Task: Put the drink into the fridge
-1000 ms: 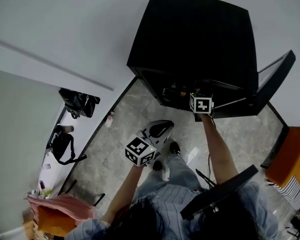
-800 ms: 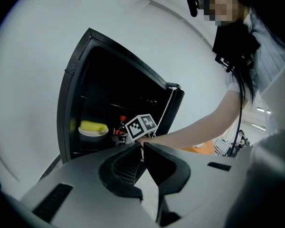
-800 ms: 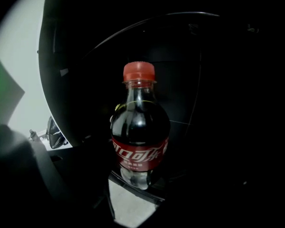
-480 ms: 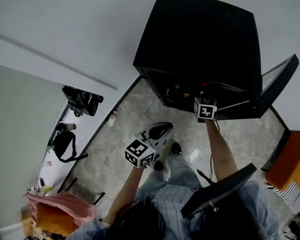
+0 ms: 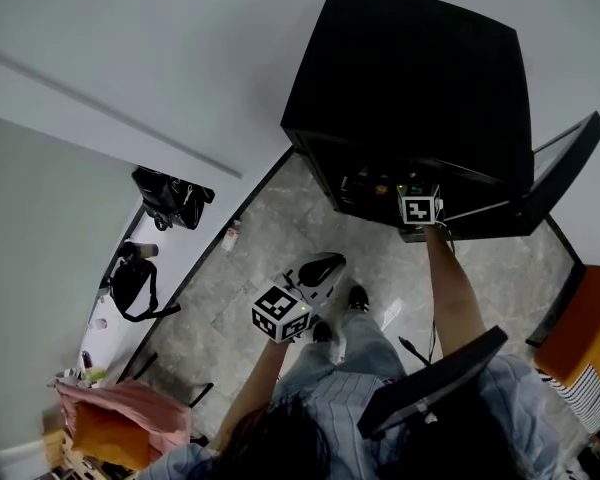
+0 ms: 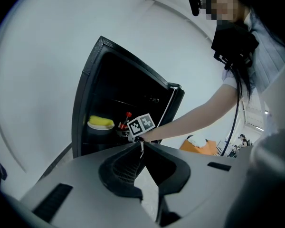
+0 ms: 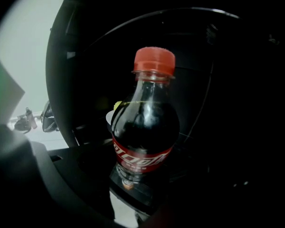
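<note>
The drink is a small cola bottle [image 7: 145, 127] with a red cap and red label. My right gripper [image 7: 133, 177] is shut on its lower part and holds it upright inside the dark fridge [image 7: 228, 103]. In the head view the right gripper [image 5: 420, 209] sits at the opening of the black fridge [image 5: 420, 78], whose door [image 5: 565, 168] stands open to the right. My left gripper [image 5: 315, 268] hangs low over the floor in front of the fridge, shut and with nothing in it. From the left gripper view the fridge [image 6: 99, 89] and the right gripper's marker cube [image 6: 141, 124] show ahead.
A bowl with something yellow [image 6: 100, 123] stands on a fridge shelf. Black bags [image 5: 165, 198] lie on the floor along the left wall. An orange object [image 5: 590, 328] is at the right. Pink cloth [image 5: 120, 413] is at the bottom left.
The head view has drifted, so the fridge sits further right in the picture. The right gripper stays at the fridge opening with the bottle. The left gripper has barely moved.
</note>
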{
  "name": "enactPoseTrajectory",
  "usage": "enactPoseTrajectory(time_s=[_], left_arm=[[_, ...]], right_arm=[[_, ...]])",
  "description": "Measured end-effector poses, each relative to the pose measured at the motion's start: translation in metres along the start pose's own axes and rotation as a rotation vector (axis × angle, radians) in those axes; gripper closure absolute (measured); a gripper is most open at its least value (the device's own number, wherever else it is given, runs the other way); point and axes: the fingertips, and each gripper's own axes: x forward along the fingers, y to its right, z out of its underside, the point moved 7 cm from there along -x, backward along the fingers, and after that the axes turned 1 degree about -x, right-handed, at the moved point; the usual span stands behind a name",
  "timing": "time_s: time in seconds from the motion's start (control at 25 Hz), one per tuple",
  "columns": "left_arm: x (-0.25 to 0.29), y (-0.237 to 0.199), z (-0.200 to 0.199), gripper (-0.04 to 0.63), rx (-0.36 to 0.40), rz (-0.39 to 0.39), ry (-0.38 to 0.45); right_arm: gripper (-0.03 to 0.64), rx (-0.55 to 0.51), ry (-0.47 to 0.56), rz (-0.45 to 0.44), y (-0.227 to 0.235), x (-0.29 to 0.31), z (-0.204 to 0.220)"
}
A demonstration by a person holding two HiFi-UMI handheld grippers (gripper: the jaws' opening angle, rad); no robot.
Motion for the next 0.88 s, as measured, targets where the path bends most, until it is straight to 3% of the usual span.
enactPoseTrajectory(time_s=[0.28,0.52,0.76,0.88], left_arm=[[-0.021,-0.006,0.006,0.586,-0.013,-0.041,-0.011],[-0.034,-0.006,0.013,0.586,-0.018,-0.057,-0.022],[-0.038,0.005,0.023,0.586,-0.016,-0.027,-0.029],[-0.041,0.012,0.025,0.586,-0.009,-0.01,-0.024]], right_arm=[[0.319,0.06,-0.085,0.007,0.007,0.013,-0.005],[0.319,0.172,-0.093,0.06,0.006,0.003,0.001],[0.319,0.265,-0.169,0.052,0.001,-0.015,0.024],[0.319,0.306,-0.15,0.038,-0.004,-0.031,0.026]])
